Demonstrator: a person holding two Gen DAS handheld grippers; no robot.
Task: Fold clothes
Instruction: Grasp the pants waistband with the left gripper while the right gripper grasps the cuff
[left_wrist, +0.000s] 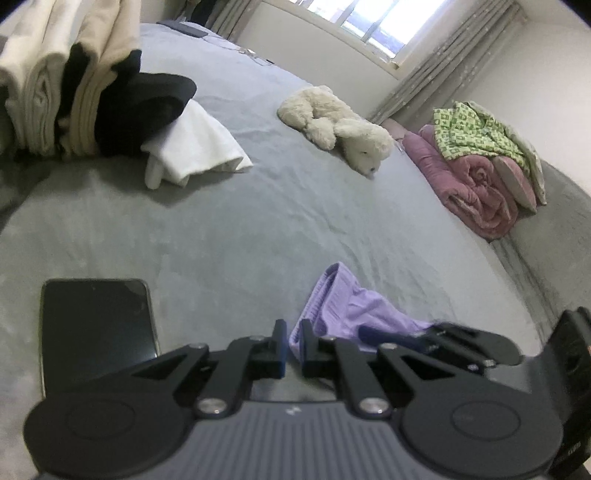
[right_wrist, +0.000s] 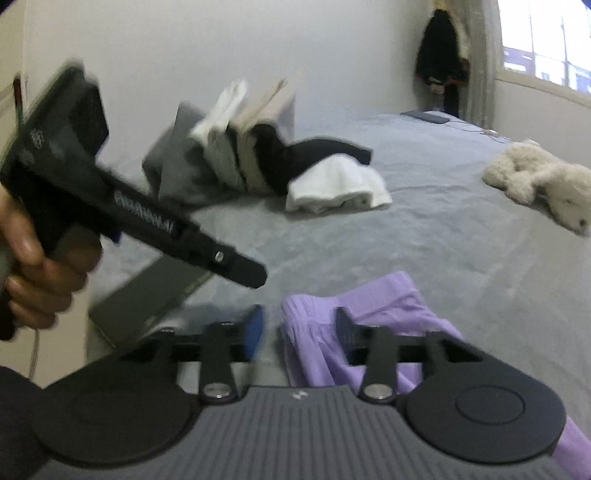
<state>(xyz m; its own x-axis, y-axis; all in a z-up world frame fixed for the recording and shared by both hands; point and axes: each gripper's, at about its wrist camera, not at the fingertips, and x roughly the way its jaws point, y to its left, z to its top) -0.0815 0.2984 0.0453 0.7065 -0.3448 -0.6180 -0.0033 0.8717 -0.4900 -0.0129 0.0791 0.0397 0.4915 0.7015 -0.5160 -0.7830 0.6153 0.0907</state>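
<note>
Purple garment (right_wrist: 369, 332) partly hidden behind right gripper (right_wrist: 299, 328) — phone (left_wrist: 98, 328) blurred.

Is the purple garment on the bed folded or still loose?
Loose. The purple garment lies crumpled and bunched on the grey bed, with no flat, squared edges.

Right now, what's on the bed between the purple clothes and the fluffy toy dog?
Nothing. In the left wrist view, only bare grey bedsheet lies between the purple garment and the plush dog.
</note>
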